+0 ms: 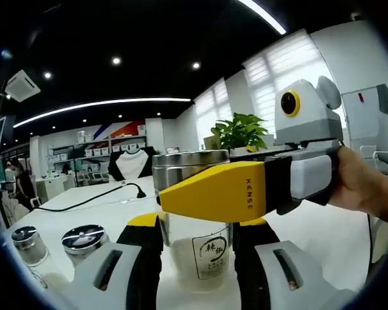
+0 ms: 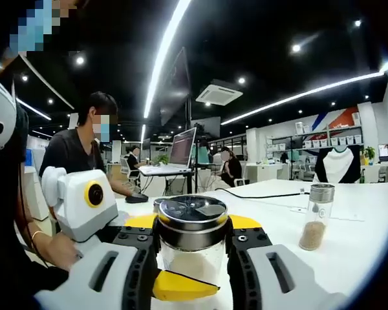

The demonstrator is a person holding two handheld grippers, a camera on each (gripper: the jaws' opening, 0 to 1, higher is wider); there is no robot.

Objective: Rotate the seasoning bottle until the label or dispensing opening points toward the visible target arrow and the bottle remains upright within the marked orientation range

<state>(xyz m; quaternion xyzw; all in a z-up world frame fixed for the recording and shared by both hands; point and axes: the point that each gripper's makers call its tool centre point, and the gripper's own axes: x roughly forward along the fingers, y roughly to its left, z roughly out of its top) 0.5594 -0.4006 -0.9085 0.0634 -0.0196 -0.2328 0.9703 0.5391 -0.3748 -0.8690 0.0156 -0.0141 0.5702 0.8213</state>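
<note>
Looking mid-twist: your left hand-held gripper [image 1: 195,248] and right hand-held gripper [image 2: 193,255] are both clamped on the seasoning bottle [image 1: 195,219], upright on the worktop [image 2: 355,213]. No arrow visible; label sits around 5 o'clock, so turn gently, keeping it vertical.
</note>
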